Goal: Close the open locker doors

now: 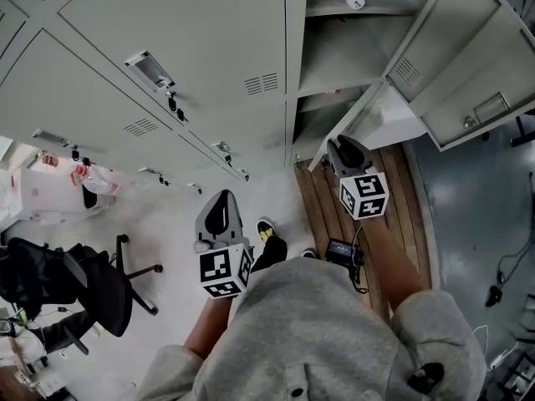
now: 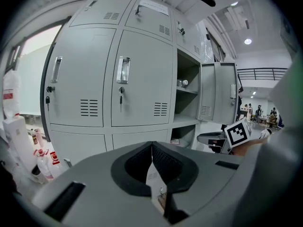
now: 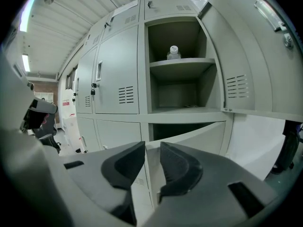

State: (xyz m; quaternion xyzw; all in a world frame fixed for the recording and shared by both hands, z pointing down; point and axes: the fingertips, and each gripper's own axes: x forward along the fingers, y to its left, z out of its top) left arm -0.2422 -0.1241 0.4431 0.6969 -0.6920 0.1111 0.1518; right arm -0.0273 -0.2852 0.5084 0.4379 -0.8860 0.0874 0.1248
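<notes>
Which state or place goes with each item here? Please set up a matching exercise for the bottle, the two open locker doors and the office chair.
Column one:
1. bottle
2. upper locker door
3. lower locker door
4. office chair

Column two:
a. only partly open
b. on the floor, at the head view's left
c. on a shelf inside a locker
d. swung wide open

Pairs: 1-c, 2-d, 3-a, 4-b.
</notes>
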